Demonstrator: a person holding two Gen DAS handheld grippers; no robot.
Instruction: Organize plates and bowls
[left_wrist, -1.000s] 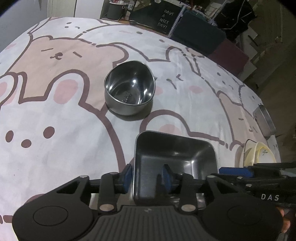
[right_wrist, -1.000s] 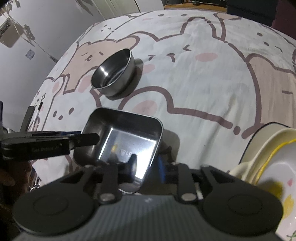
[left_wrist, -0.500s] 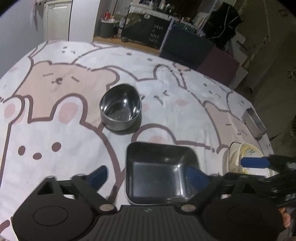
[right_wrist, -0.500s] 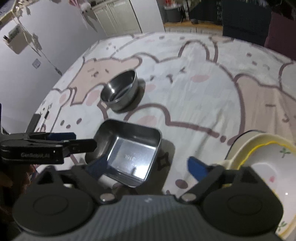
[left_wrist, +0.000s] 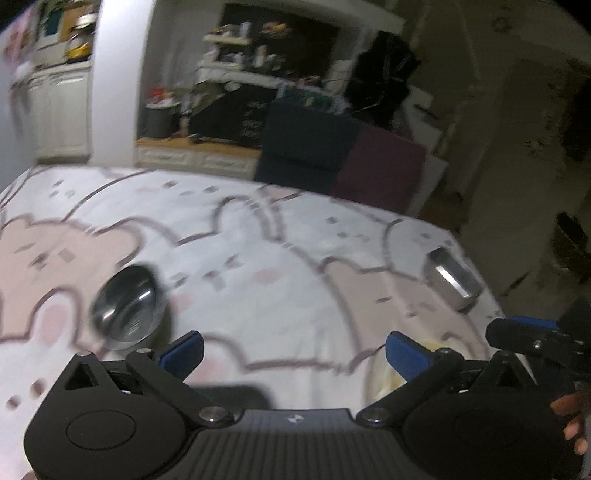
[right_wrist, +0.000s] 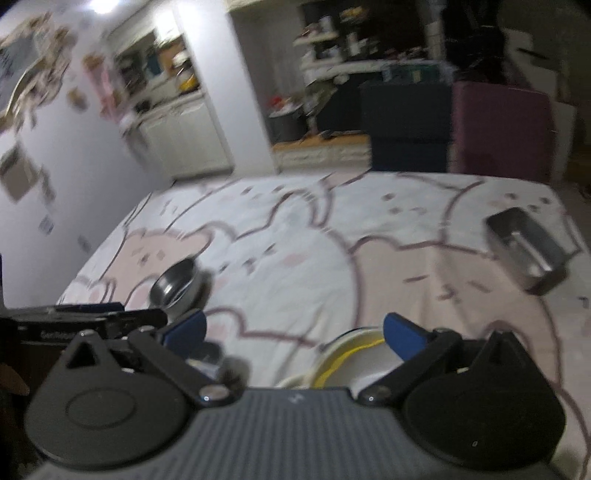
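Note:
My left gripper (left_wrist: 295, 350) hangs above the bear-print tablecloth (left_wrist: 258, 236), its jaws opening wide with nothing between them. A round steel bowl (left_wrist: 125, 308) sits to its left. The square steel tray (left_wrist: 229, 395) lies almost hidden under the gripper body. My right gripper (right_wrist: 293, 332) is open and empty. Below it sit the yellow-rimmed plates (right_wrist: 347, 354), with a corner of the square tray (right_wrist: 207, 356) to their left. The round bowl (right_wrist: 177, 286) is at its left. A second steel tray (right_wrist: 528, 251) rests by the far right edge. Both views are blurred.
A dark blue chair (left_wrist: 306, 147) and a maroon chair (left_wrist: 380, 166) stand behind the table's far edge. The second steel tray (left_wrist: 450, 282) sits close to the right edge. White cabinets (right_wrist: 184, 140) and cluttered shelves fill the room beyond.
Both grippers let go of the square steel tray, opened wide and rose back from it. The tray stays on the cloth, now mostly hidden beneath them.

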